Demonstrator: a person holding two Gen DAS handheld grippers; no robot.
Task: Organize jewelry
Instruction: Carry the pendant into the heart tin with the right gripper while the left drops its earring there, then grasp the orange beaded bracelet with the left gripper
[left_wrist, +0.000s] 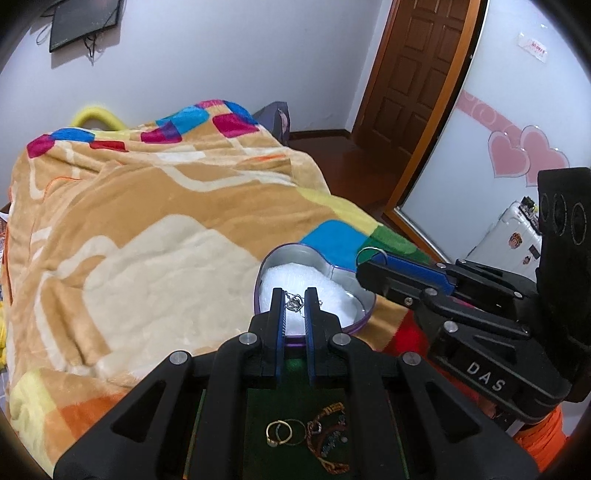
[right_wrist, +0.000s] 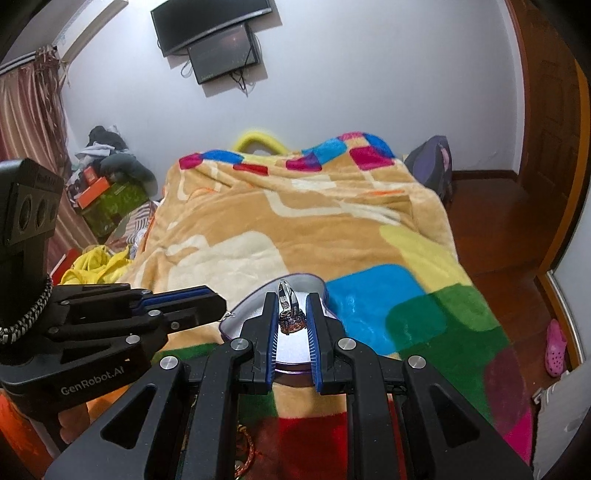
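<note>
Your left gripper (left_wrist: 295, 295) is pinched on a thin silver chain with a small pendant (left_wrist: 293, 303), held over the white padding of the heart tin (left_wrist: 334, 271). The tin sits open on the blanket (left_wrist: 147, 221), near the bed's edge.

Your right gripper (right_wrist: 291, 301) is nipped on a ring (right_wrist: 291, 314) with a dark, ornate head, the band pointing up between the blue pads. It hangs above the same tin (right_wrist: 236, 314); in the left view the band (left_wrist: 371, 253) pokes out past the jaw tip, just beside the tin's rim.

Below your left gripper lies a green tray (left_wrist: 266, 413) with two gold rings (left_wrist: 284, 432) and woven bracelets (left_wrist: 328, 435) on it.
</note>
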